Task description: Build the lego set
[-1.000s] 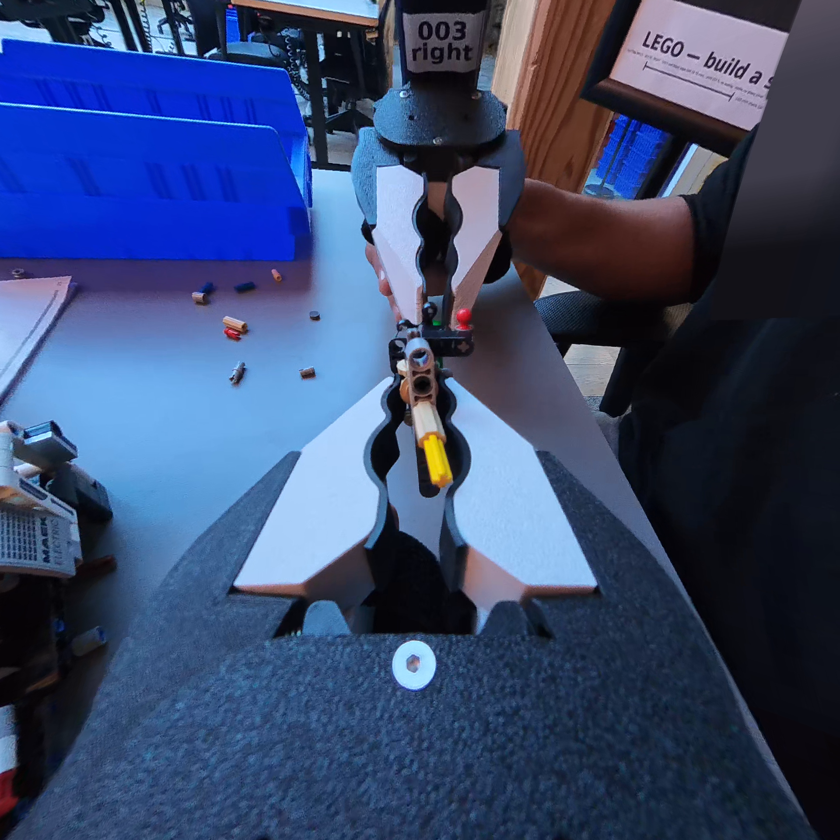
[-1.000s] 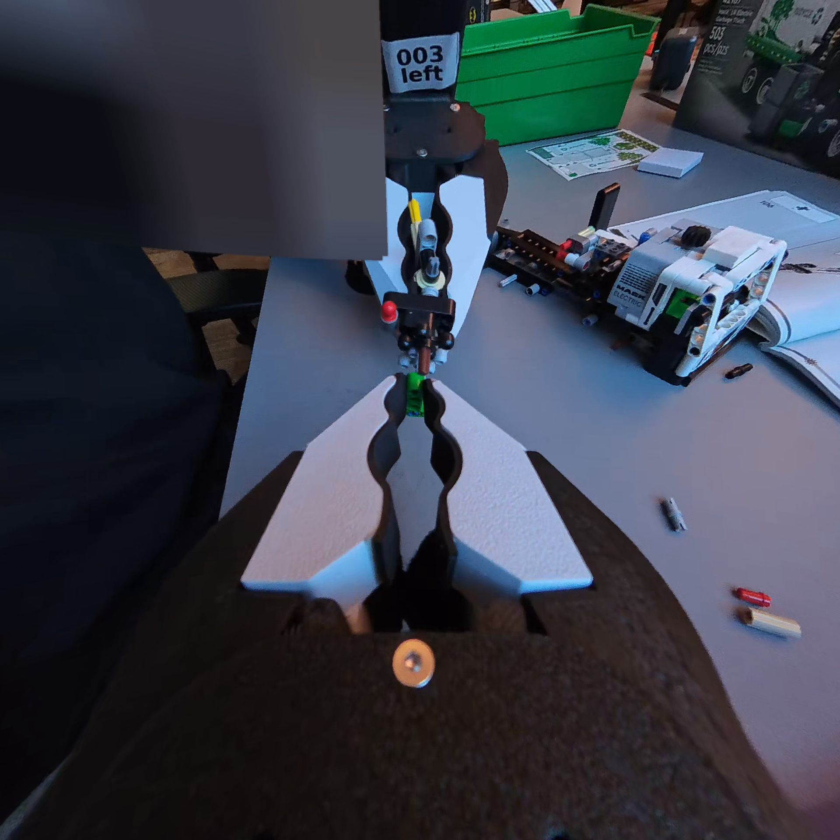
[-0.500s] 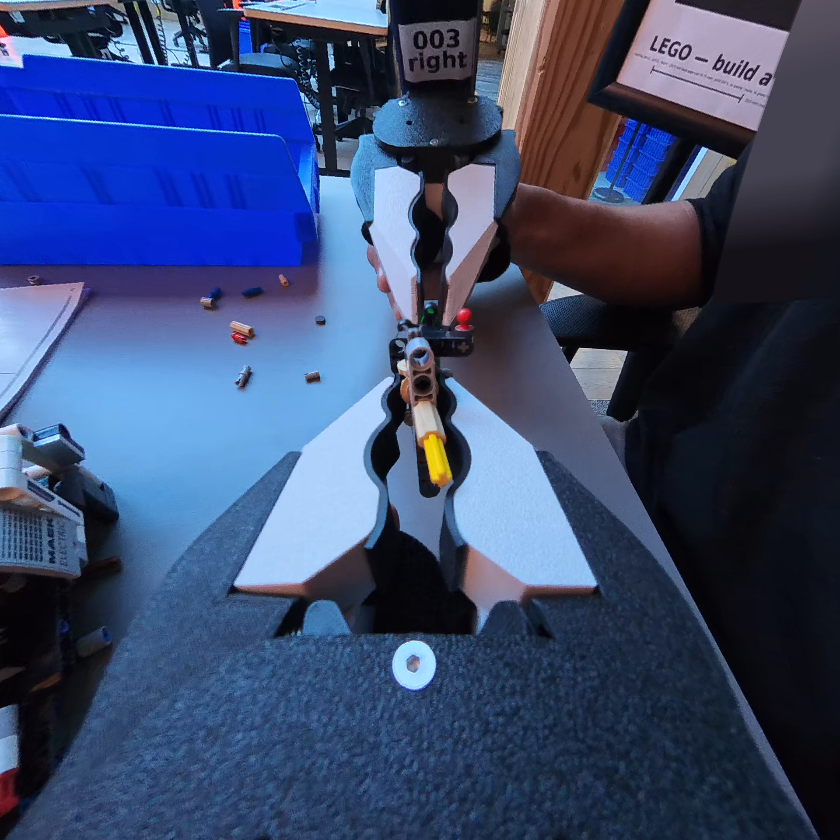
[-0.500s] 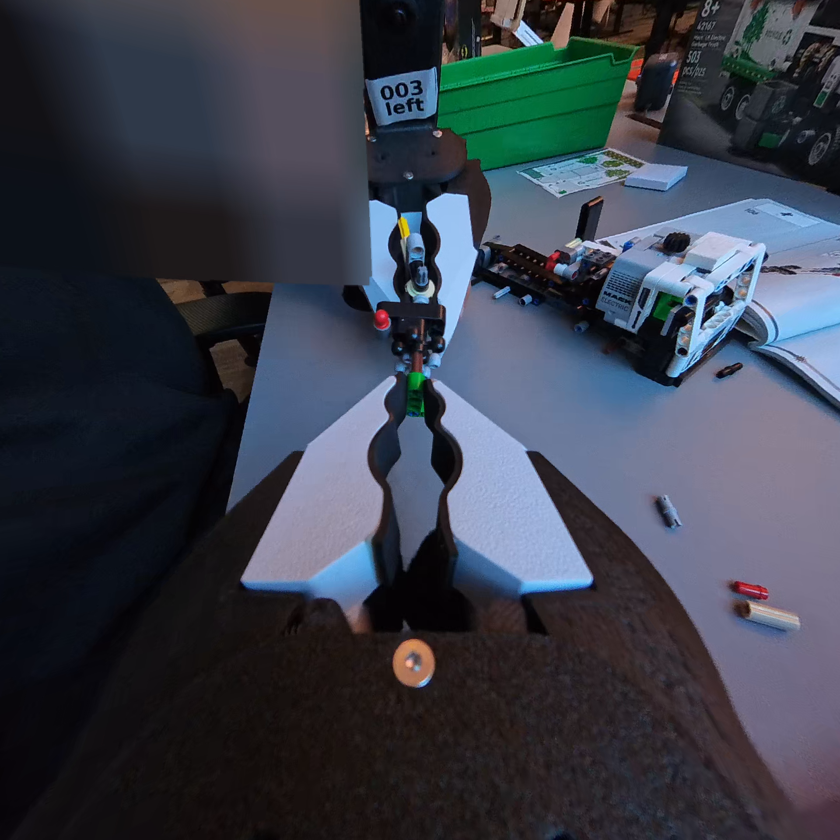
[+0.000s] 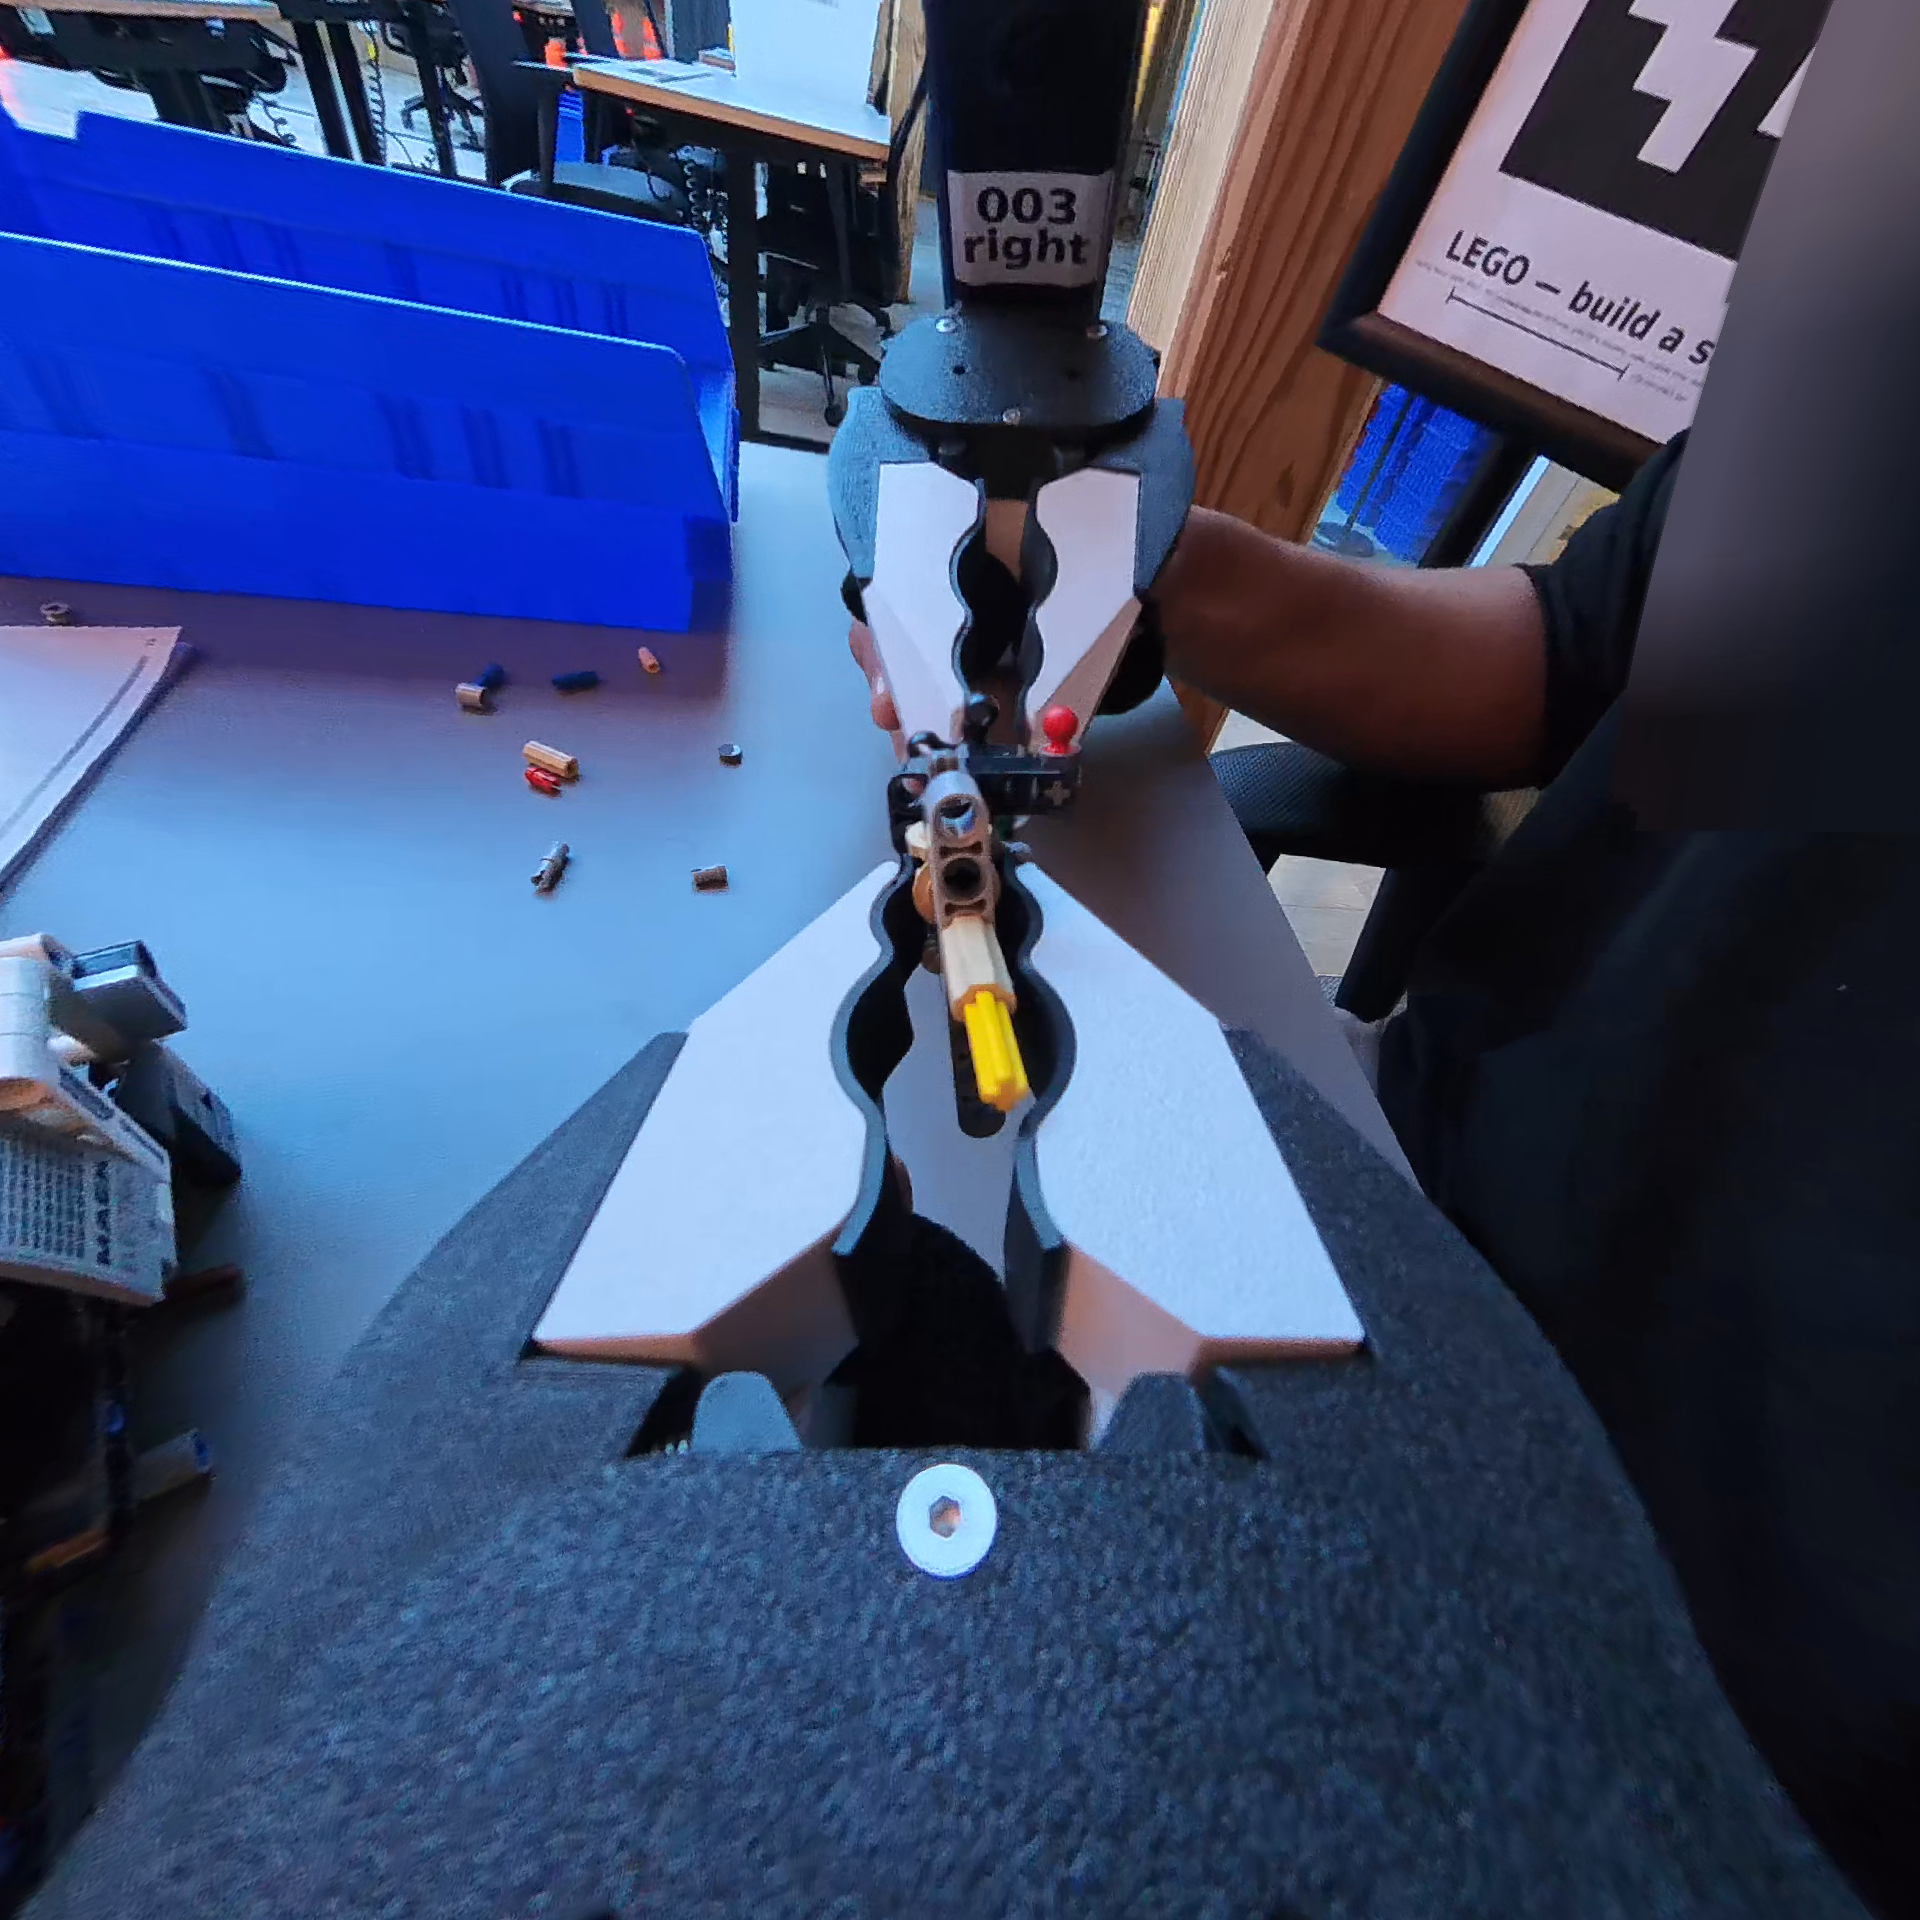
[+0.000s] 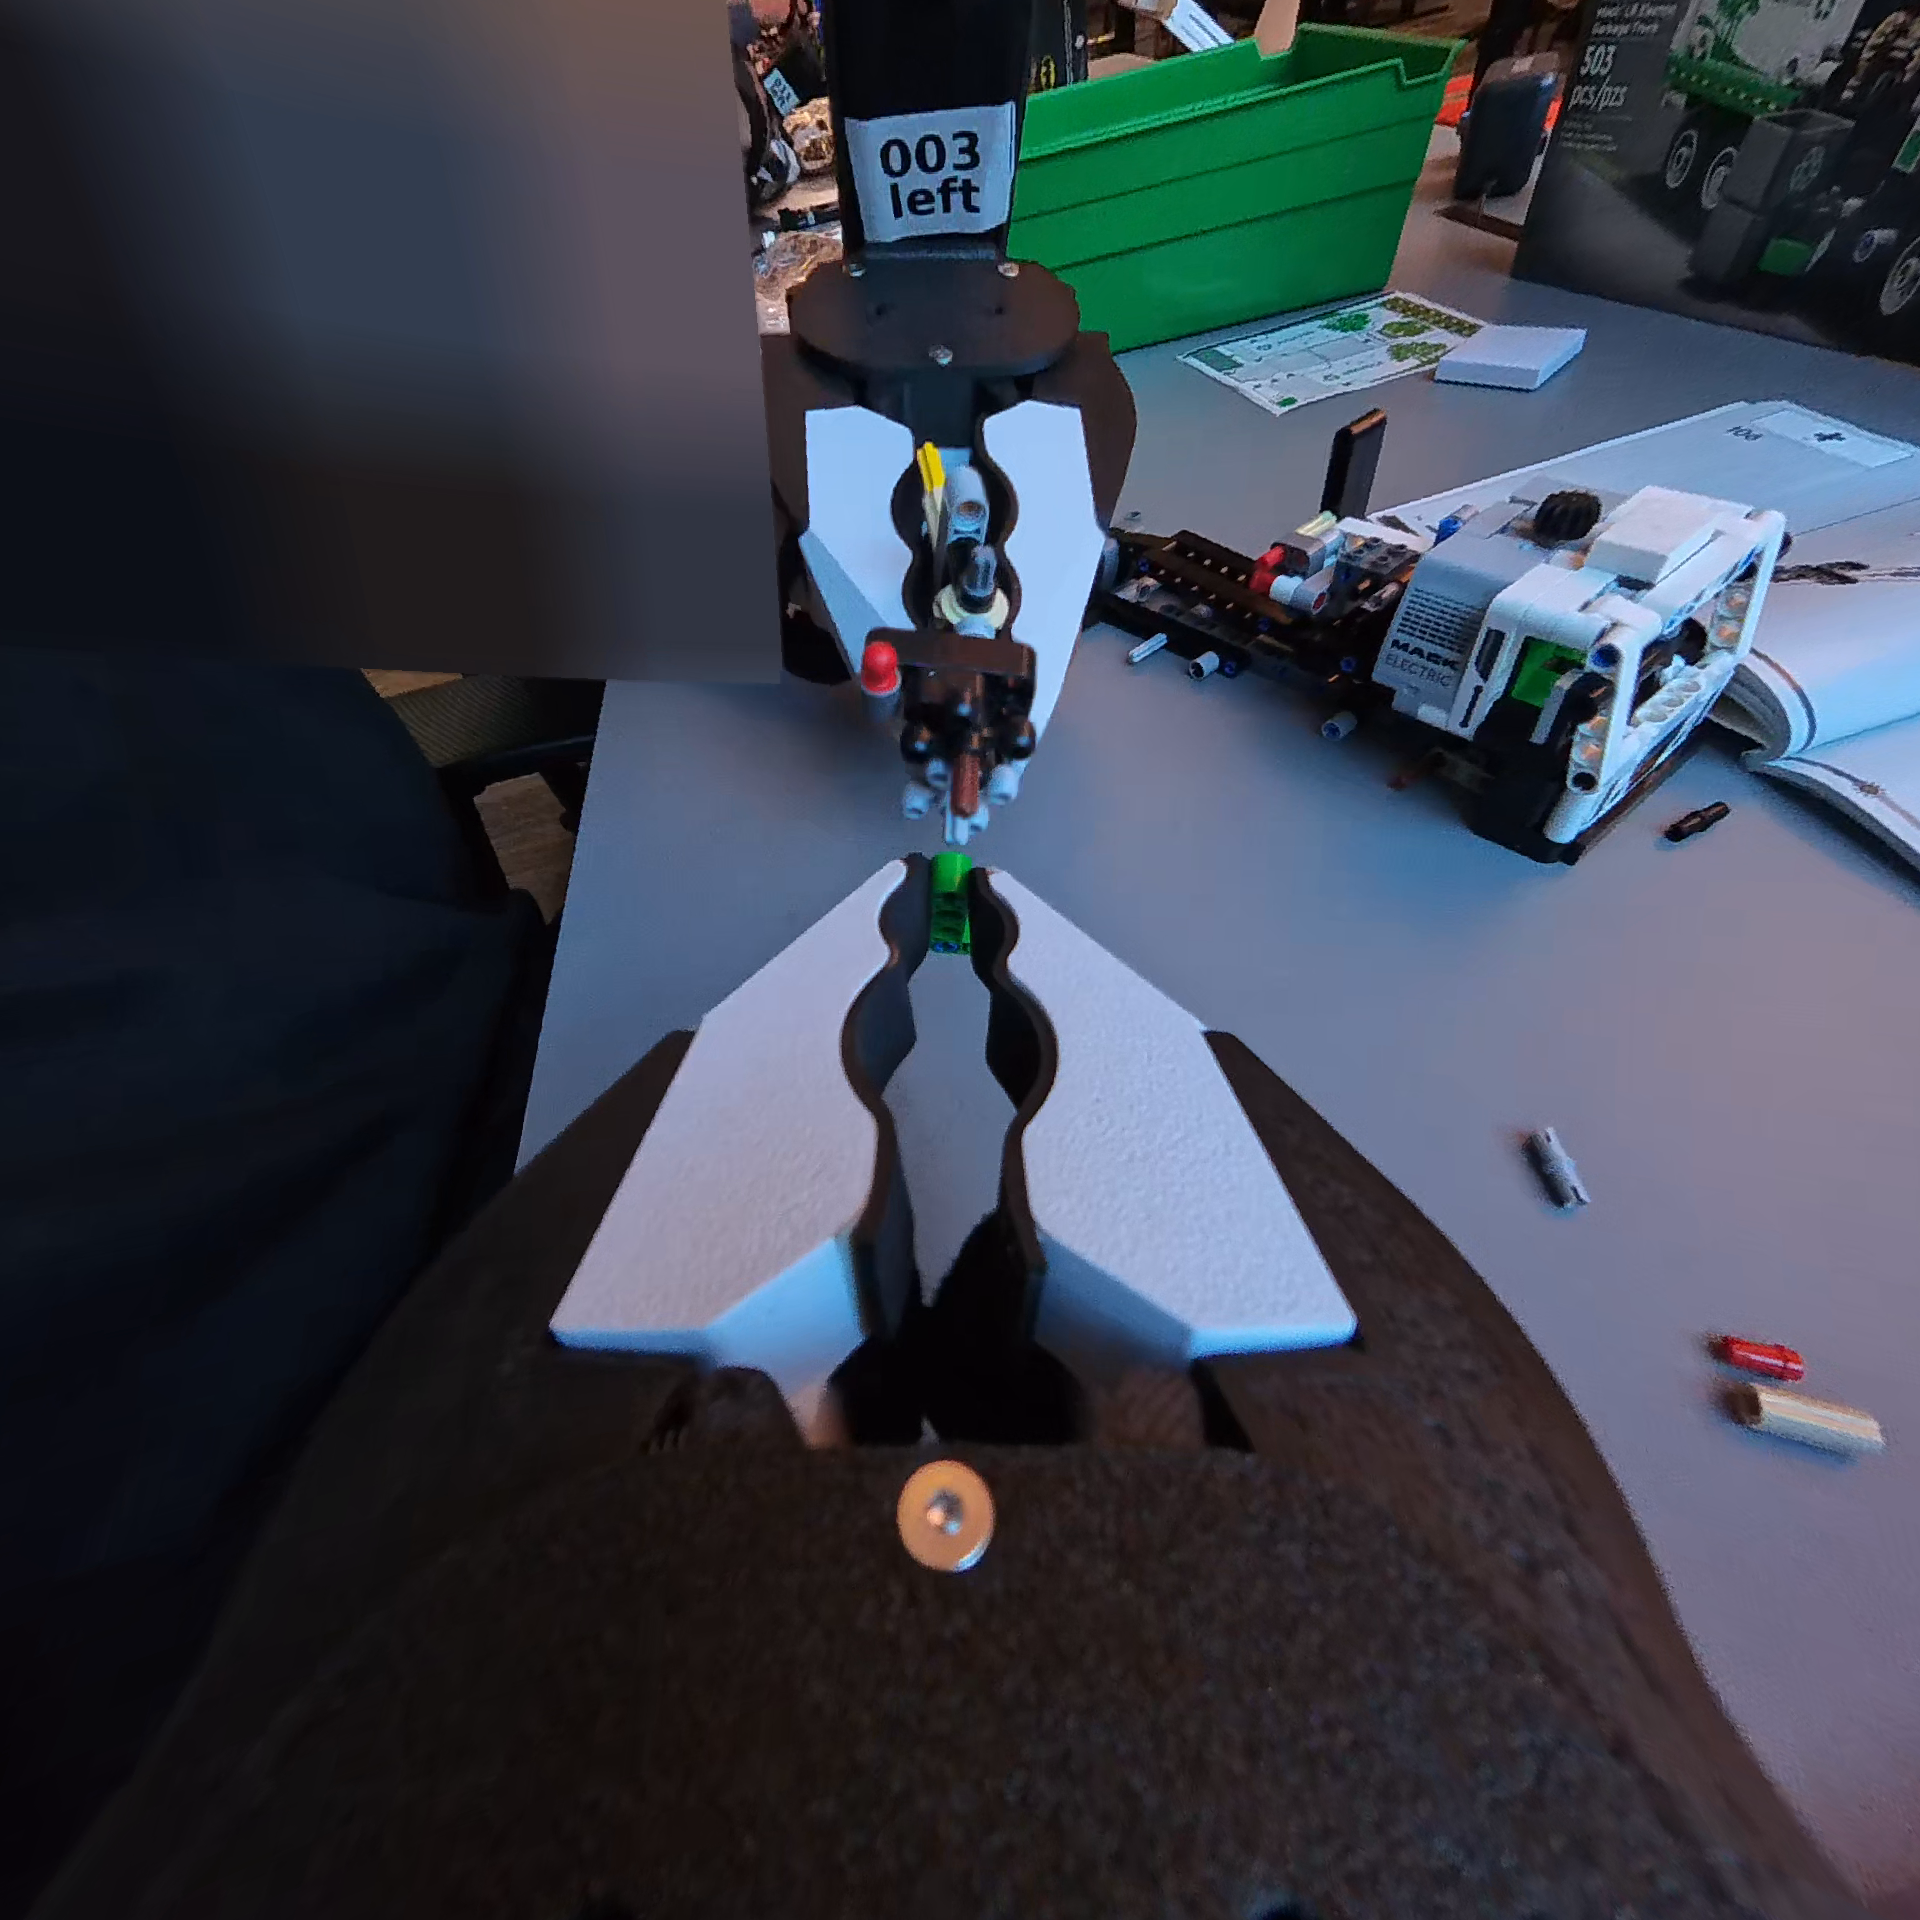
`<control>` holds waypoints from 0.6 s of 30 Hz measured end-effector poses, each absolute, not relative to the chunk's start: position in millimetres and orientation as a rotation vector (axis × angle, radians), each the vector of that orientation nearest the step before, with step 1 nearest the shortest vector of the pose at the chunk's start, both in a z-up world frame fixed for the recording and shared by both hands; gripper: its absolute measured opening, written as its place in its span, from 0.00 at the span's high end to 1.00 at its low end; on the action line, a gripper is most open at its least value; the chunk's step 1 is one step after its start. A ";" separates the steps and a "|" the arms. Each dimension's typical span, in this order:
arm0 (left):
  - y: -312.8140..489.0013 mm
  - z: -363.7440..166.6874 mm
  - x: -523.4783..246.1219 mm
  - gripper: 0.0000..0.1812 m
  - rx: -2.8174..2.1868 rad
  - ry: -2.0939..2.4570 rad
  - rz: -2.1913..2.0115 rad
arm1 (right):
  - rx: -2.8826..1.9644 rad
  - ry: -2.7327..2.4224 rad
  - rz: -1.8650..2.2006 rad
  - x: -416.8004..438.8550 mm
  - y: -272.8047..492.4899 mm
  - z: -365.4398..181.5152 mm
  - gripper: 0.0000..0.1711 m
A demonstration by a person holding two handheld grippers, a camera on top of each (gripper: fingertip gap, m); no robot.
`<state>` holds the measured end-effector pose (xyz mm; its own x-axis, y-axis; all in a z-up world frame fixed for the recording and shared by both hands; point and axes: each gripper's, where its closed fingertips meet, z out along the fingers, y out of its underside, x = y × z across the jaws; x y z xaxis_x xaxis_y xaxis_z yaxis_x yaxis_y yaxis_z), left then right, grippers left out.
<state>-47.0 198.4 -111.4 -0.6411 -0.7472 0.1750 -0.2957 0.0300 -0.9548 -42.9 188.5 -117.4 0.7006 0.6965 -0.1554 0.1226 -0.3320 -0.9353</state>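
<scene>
Centre of the left wrist view: the left gripper (image 5: 951, 894) is closed narrowly around a small Technic sub-assembly (image 5: 961, 883). A tan sleeve and a yellow axle (image 5: 992, 1044) trail back toward the camera between the fingers, so the piece's long axis runs up and down the frame. Directly above, the right gripper (image 5: 992, 707) points down at it, tip to tip. A black cross-piece with a red ball (image 5: 1058, 722) lies between the two sets of tips. At upper left stand blue bins (image 5: 343, 416); their contents are hidden. Loose pins (image 5: 551, 764) are scattered on the grey table (image 5: 343, 987) at middle left.

Centre of the right wrist view: the right gripper (image 6: 948, 894) pinches a small green connector (image 6: 949, 902) at its very tips, upright in the frame. Just above, with a thin gap showing, hangs the sub-assembly (image 6: 961, 727) held by the left gripper (image 6: 951, 644); its brown axle end (image 6: 966, 784) points down at the green piece, on nearly the same line. I judge the coming move is a straight push along that shared axis, with the right gripper as the nearer one. At upper right sits a green bin (image 6: 1226, 177), interior not visible. At right, a partly built white truck (image 6: 1558, 644) rests on the table beside an open instruction booklet (image 6: 1849, 717).
</scene>
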 end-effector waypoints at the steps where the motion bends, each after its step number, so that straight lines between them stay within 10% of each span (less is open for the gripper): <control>1: 197.5 -112.1 -47.0 0.94 -1.052 1.945 -1.632 | -1.851 -0.647 0.670 -43.9 189.0 -118.4 0.96; 18: 194.4 -113.9 -46.3 0.94 -1.034 1.949 -1.597 | -1.857 -0.643 0.686 -44.3 188.8 -119.6 0.96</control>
